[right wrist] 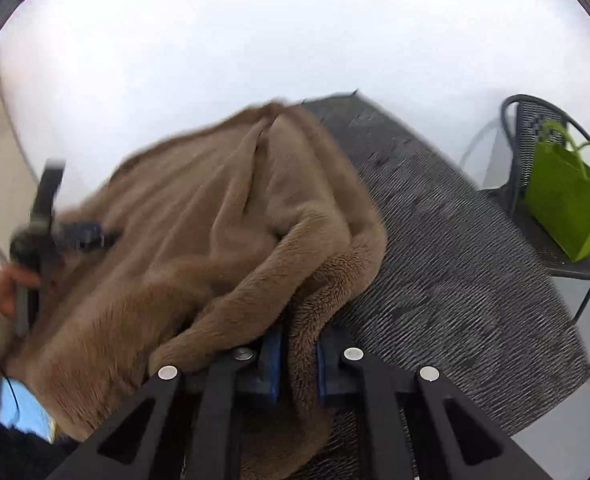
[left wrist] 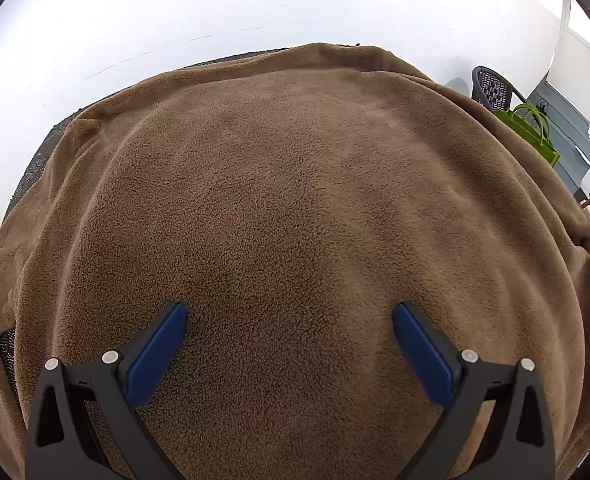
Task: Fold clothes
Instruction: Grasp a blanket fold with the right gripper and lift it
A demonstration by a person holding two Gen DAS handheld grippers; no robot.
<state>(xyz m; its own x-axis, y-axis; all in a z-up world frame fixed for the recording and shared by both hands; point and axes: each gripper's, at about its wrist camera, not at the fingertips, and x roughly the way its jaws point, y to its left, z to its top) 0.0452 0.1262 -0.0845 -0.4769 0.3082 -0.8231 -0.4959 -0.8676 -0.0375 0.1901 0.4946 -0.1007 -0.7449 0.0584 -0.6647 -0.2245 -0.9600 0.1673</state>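
Right wrist view only: right tool [right wrist: 299,364] clamps brown fleece garment [right wrist: 199,216] edge; bare grey worktop [right wrist: 455,248] frame right. Left tool [left wrist: 291,344] wide over fleece.

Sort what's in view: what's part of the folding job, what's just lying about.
Part of the job:
- brown fleece
- right gripper, shut on a fold of it
- left gripper, open over it
- grey mat underneath

Lying about:
- green bag
- black chair

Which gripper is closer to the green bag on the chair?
Right. The right gripper, shut on the brown fleece, has the green bag just across the gray mat. The left gripper hangs open over the fleece, farther away.
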